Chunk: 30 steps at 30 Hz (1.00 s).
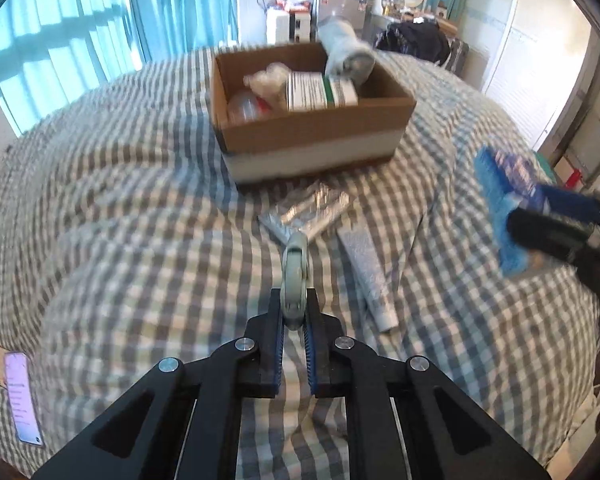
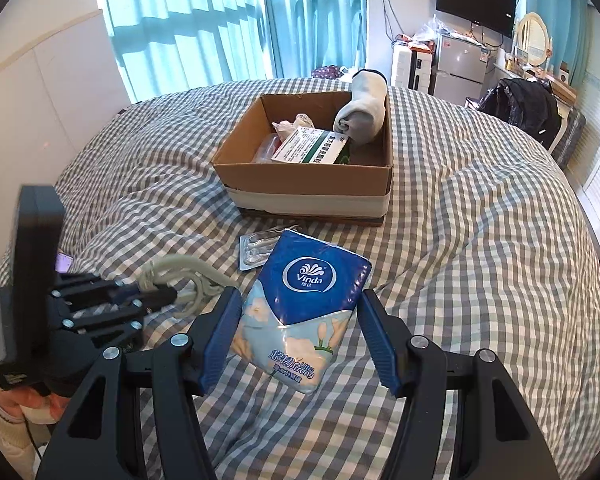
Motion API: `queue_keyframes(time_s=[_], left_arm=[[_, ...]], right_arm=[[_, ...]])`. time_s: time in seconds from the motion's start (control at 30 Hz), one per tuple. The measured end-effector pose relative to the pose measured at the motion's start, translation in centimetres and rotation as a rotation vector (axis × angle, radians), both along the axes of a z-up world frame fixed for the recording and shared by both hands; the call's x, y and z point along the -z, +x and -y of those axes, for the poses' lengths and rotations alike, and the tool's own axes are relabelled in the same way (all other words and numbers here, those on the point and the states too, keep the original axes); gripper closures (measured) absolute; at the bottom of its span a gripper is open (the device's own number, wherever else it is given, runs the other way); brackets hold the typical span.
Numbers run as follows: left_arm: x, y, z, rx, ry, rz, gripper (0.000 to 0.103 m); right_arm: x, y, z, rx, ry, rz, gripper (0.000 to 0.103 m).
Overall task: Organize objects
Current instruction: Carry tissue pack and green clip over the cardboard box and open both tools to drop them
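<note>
A cardboard box (image 1: 312, 128) stands on the checked bedcover, and it also shows in the right wrist view (image 2: 308, 184). It holds a white-green medicine box (image 2: 310, 146), a rolled grey sock (image 2: 364, 114) and small items. My left gripper (image 1: 295, 312) is shut on a pale green hook-shaped clip (image 1: 296, 276), also in the right wrist view (image 2: 184, 280). My right gripper (image 2: 300, 320) is shut on a blue Vinda tissue pack (image 2: 304, 308), held above the bed; the pack also shows in the left wrist view (image 1: 508, 208).
A silver blister pack (image 1: 308, 210) lies in front of the box. A white tube (image 1: 370, 276) lies to its right. A purple phone (image 1: 22, 396) lies at the bed's left edge. Curtains, a fridge (image 2: 462, 66) and a chair with dark clothes stand behind.
</note>
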<state>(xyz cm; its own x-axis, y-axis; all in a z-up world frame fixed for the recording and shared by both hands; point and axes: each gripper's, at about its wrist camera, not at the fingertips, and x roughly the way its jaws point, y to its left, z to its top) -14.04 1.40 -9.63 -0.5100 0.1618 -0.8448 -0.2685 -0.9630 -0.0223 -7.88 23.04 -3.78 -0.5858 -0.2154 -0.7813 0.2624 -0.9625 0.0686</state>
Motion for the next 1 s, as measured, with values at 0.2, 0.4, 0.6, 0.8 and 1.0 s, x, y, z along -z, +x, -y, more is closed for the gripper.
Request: queue_keyframes(time_s=[0.2, 0.4, 0.6, 0.8, 1.0], left_arm=[[-3.9, -0.7, 0.1, -0.02, 0.024, -0.065, 0.094], [-8.0, -1.9, 0.2, -0.026, 0.057, -0.138, 0.094], [-11.5, -4.7, -0.3, -0.023, 0.062, -0.203, 0.094], [-14.0, -8.7, -0.6, -0.021, 0.073, -0.265, 0.094], [-13.1, -13.4, -0.9, -0.011, 0.069, -0.298, 0.094]], right_arm=[[-1.6, 0.4, 0.1, -0.009, 0.012, -0.032, 0.043], [-3.9, 0.1, 0.4, -0.021, 0.03, -0.081, 0.043], [-6.7, -2.4, 0.8, -0.03, 0.041, -0.136, 0.043], [-9.3, -6.9, 1.2, -0.04, 0.028, -0.18, 0.043], [-10.5, -13.0, 2.2, -0.044, 0.033, -0.203, 0.043]])
